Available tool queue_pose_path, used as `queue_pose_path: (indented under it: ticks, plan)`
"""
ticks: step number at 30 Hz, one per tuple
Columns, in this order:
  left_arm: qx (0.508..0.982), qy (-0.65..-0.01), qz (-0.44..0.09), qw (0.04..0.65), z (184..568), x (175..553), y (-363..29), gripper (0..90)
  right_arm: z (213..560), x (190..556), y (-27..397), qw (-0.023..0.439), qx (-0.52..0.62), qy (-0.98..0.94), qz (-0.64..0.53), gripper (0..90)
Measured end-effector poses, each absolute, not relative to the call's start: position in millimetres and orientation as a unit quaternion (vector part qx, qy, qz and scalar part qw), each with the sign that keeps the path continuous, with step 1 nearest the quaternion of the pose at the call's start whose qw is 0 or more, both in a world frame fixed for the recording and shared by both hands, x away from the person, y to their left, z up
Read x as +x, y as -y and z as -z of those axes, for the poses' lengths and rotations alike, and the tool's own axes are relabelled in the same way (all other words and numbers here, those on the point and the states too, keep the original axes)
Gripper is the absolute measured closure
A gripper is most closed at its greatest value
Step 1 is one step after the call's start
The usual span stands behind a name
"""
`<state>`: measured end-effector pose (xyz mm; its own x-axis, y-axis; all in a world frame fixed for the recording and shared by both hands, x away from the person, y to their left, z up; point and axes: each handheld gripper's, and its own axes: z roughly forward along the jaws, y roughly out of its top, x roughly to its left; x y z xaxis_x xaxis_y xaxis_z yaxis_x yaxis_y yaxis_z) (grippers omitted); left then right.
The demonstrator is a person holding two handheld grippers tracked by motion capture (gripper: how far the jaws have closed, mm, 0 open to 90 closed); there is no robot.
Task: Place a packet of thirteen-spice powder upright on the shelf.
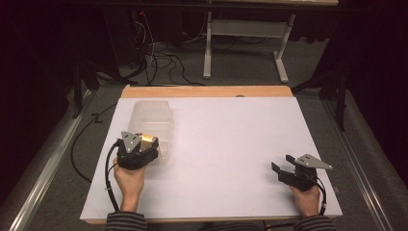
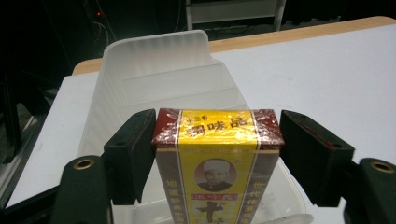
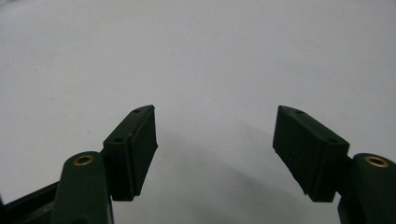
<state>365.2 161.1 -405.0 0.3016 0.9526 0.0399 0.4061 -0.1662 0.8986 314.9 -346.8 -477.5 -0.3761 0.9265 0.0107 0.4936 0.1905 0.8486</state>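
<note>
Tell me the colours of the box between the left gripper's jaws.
The box is yellow and dark red, clearest in the left gripper view.

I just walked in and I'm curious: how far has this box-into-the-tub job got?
Nearly done, it seems. The red and yellow box already stands in the near end of the clear plastic tub. The left gripper has the box between its jaws, but a small gap shows on each side. What looks left is drawing that gripper away. The right gripper waits open over the white table.

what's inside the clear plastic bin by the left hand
A red and yellow box stands upright at the near end of the translucent bin, between the left gripper's fingers. The box hides the bin floor beneath it; the rest looks bare.
</note>
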Motion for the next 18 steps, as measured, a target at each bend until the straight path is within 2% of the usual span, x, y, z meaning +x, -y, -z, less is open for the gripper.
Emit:
queue_pose_path:
  ticks: [18]
  plan:
    - [0.692,-0.471,-0.332,0.436,384,358,-155,28.4,478,315,347,0.265,0.491,-0.724,-0.405,30.9]
